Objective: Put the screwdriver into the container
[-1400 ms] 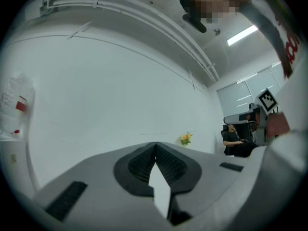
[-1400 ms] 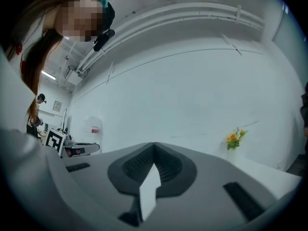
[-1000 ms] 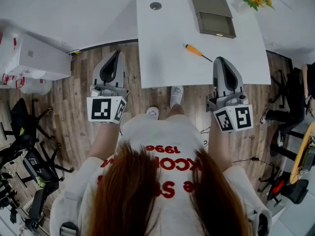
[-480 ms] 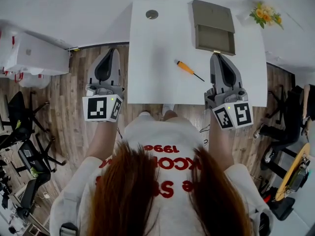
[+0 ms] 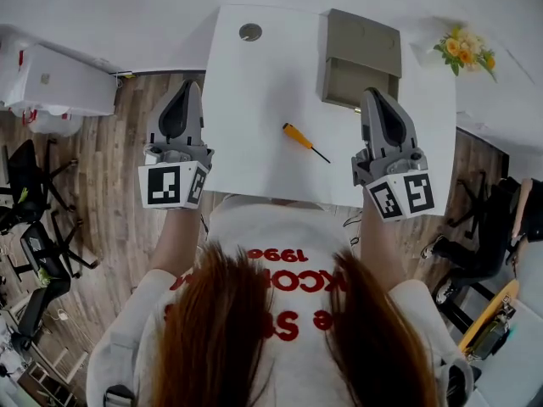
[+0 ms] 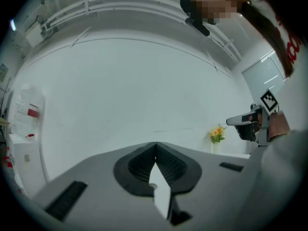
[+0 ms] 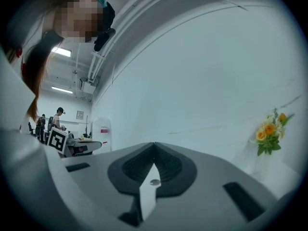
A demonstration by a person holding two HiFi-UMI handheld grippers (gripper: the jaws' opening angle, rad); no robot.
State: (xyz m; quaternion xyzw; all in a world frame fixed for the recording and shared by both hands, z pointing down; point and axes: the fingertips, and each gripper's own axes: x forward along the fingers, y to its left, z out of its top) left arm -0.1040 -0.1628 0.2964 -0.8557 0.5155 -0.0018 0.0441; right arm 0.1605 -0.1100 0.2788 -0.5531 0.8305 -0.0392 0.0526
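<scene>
Red print on shirt (image 5: 280,227): "199…" readable, rest distorted, partly under hair (image 5: 221,329).

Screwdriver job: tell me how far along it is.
Done: nothing yet. The screwdriver lies on the white table, outside the container. In hand: nothing; the left gripper and right gripper are both shut and empty. Left: pick up the screwdriver and put it in the container.

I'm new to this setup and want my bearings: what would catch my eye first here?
An orange-handled screwdriver lies on the white table, a grey container beyond it at the far edge. The left gripper and right gripper, both shut and empty, flank it; yellow flowers stand at the far right.
</scene>
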